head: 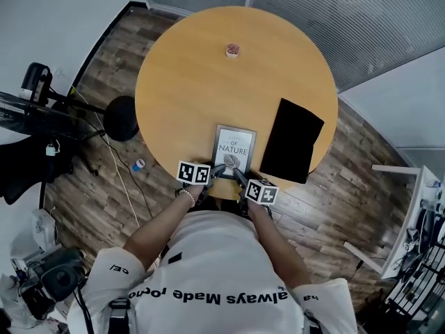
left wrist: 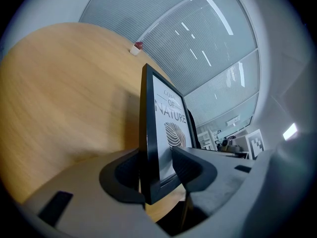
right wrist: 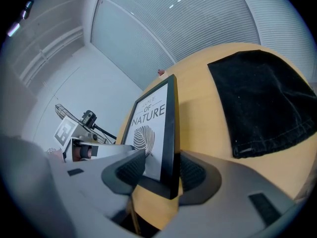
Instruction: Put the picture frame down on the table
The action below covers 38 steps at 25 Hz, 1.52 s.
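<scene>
- A wood-plank floor [head: 104, 179] surrounds the round tan table [head: 201, 75].
- A black cloth [head: 292, 140] lies just right of the frame.
- The black frame [head: 233, 147], with a white "OF NATURE" print, is at the table's near edge.
- The left gripper [head: 217, 170] and right gripper [head: 240, 175] each clamp 1 bottom corner.

Picture frame [head: 233, 149] at the table's [head: 181, 89] near edge, left gripper [head: 220, 170] and right gripper [head: 238, 174] clamped on its two near corners. Cloth [head: 292, 140] lies just right of it; small object [head: 232, 49] well behind, toward the far edge.
</scene>
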### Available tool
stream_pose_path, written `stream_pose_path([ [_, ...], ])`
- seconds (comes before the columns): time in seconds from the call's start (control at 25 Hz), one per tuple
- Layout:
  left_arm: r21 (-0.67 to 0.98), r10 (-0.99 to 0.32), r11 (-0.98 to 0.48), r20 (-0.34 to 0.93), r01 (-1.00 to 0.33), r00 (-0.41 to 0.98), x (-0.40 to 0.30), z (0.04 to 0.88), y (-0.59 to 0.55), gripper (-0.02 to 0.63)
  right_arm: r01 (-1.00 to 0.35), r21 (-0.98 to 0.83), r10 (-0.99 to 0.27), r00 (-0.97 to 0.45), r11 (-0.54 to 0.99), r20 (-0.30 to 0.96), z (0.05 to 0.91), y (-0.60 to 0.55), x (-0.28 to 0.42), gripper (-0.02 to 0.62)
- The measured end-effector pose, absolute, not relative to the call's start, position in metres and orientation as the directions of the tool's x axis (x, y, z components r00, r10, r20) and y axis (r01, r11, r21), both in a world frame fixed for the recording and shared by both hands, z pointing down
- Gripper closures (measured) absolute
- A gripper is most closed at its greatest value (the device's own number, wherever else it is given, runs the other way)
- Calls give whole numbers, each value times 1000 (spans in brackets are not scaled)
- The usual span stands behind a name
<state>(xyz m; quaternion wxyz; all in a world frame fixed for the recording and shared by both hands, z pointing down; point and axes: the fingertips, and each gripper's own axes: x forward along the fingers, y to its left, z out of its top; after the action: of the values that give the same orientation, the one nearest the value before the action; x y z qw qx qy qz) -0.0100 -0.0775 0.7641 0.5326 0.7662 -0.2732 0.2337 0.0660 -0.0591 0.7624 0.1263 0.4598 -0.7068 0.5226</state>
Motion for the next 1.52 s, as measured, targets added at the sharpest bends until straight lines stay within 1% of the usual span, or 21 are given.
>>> stream_pose_path([
  [0.8,642,-134,-284,709,-712,693,-11,789,-81,419,-814,-581,-487,-499,-21,717,790,-60,68,380],
  [1.52,578,-146,-301,758,-758,636,-19,802,-85,403,-849,-528,-472,-458,-20,754,803,-64,63,373],
])
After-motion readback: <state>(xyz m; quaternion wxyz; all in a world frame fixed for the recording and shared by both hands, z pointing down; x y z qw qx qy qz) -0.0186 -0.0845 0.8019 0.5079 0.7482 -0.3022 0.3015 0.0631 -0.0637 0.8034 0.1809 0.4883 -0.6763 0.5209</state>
